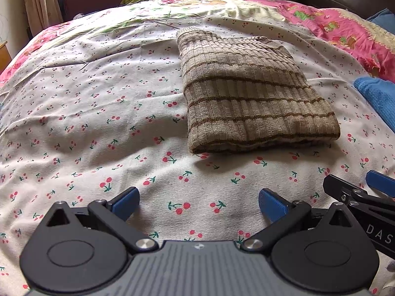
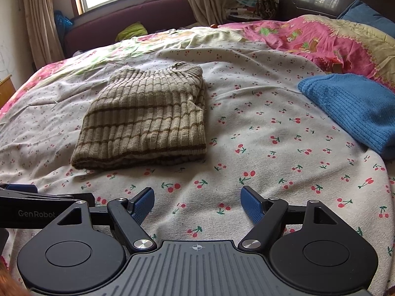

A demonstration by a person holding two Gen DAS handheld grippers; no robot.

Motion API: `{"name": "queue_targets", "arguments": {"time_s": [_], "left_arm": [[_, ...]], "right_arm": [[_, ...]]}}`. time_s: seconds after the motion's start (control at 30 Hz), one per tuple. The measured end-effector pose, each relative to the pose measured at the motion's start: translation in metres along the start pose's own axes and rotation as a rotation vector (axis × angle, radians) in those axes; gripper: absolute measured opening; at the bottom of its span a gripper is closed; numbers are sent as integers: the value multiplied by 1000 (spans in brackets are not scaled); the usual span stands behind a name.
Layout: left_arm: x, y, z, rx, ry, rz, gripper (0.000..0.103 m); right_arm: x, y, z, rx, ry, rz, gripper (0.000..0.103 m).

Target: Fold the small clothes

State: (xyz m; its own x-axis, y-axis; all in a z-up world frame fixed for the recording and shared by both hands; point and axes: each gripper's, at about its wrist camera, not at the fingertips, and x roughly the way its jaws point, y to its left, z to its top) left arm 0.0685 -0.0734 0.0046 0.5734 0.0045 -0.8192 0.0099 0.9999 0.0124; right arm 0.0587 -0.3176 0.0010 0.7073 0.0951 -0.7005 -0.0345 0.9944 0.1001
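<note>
A beige sweater with brown stripes [image 1: 249,96] lies folded into a rectangle on the cherry-print sheet [image 1: 98,113]; it also shows in the right wrist view [image 2: 145,120]. My left gripper [image 1: 198,203] is open and empty, held above the sheet in front of the sweater's near edge. My right gripper [image 2: 197,203] is open and empty, held nearer than the sweater and to its right. The right gripper also shows at the lower right of the left wrist view [image 1: 350,187].
A folded blue knit garment [image 2: 355,108] lies on the sheet at the right, also seen in the left wrist view [image 1: 377,96]. A pink floral quilt [image 2: 321,42] is bunched at the back right. A maroon bench [image 2: 128,27] with a green cloth stands under the window.
</note>
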Motion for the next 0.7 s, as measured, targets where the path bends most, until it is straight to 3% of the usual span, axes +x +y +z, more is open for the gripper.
{"name": "queue_targets", "arguments": {"time_s": [0.7], "left_arm": [[-1,-2,0,6,-2,11,103]], "right_arm": [[0,0,0,0,0,0,78]]}}
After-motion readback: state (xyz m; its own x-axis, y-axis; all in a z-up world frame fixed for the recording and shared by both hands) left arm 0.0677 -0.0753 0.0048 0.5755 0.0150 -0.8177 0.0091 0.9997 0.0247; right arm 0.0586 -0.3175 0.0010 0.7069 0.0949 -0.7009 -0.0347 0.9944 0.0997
